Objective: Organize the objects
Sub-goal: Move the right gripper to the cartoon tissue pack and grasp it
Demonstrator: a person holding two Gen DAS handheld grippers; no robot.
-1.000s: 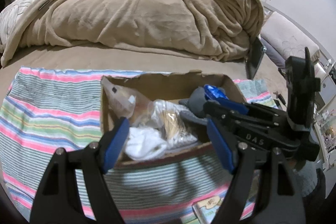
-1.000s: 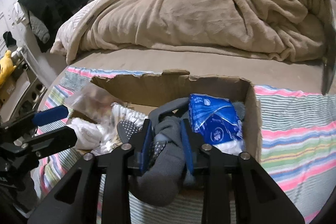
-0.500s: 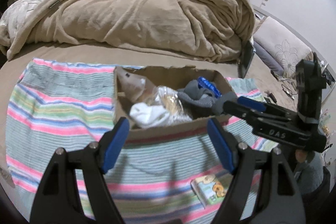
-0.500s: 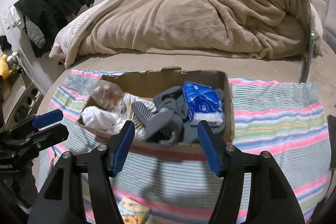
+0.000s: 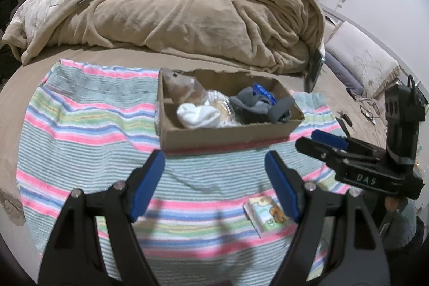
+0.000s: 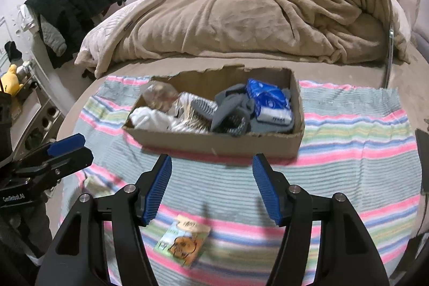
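A shallow cardboard box [image 5: 222,136] [image 6: 214,144] sits on a striped towel [image 5: 80,125] [image 6: 348,152] on the bed. It holds grey socks [image 5: 257,106] [image 6: 230,111], white socks [image 5: 198,114] [image 6: 150,117], a blue packet [image 6: 268,101] and clear plastic bags [image 5: 182,90]. A small illustrated packet [image 5: 268,213] [image 6: 185,240] lies on the towel in front of the box. My left gripper [image 5: 214,178] is open and empty, held back from the box. My right gripper [image 6: 211,184] is open and empty, above the small packet; it also shows in the left wrist view [image 5: 319,142].
A rumpled tan blanket [image 5: 174,12] [image 6: 241,12] covers the bed behind the box. Black clothes [image 6: 75,2] hang at the left. A pillow [image 5: 362,63] and small items lie at the right. A yellow toy [image 6: 10,77] sits on a shelf.
My right gripper let go of the grey socks in the box and opened. Both grippers have pulled back from the box, which now looks farther away.
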